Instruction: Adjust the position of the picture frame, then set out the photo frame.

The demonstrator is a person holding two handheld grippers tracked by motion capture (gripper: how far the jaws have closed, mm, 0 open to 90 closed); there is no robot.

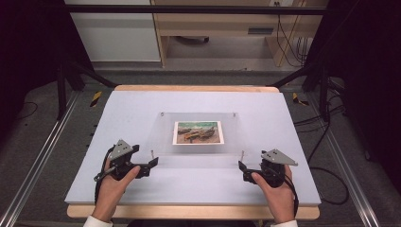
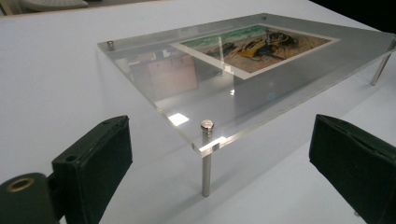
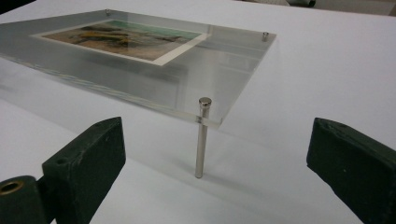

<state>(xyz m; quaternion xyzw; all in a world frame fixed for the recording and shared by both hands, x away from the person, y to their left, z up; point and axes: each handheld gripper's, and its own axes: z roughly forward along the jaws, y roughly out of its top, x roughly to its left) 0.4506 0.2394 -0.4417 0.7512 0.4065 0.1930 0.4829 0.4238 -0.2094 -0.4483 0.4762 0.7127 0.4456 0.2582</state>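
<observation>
A clear acrylic plate (image 1: 198, 142) stands on thin metal legs in the middle of the white table. A colour picture with a white border (image 1: 198, 132) lies in it. My left gripper (image 1: 152, 163) sits at the plate's near left corner, jaws open. In the left gripper view that corner's leg (image 2: 205, 163) stands just ahead, between the wide-apart pads (image 2: 95, 163), untouched. My right gripper (image 1: 242, 167) is at the near right corner, also open. There the corner leg (image 3: 201, 140) rises between its separated pads (image 3: 88, 163), with nothing pressed.
The white table top (image 1: 132, 109) has a wooden front edge (image 1: 189, 212). Metal rails (image 1: 38, 161) run along both sides on the floor. Cables (image 1: 326, 142) lie to the right. A wooden cabinet (image 1: 217, 23) stands beyond the table.
</observation>
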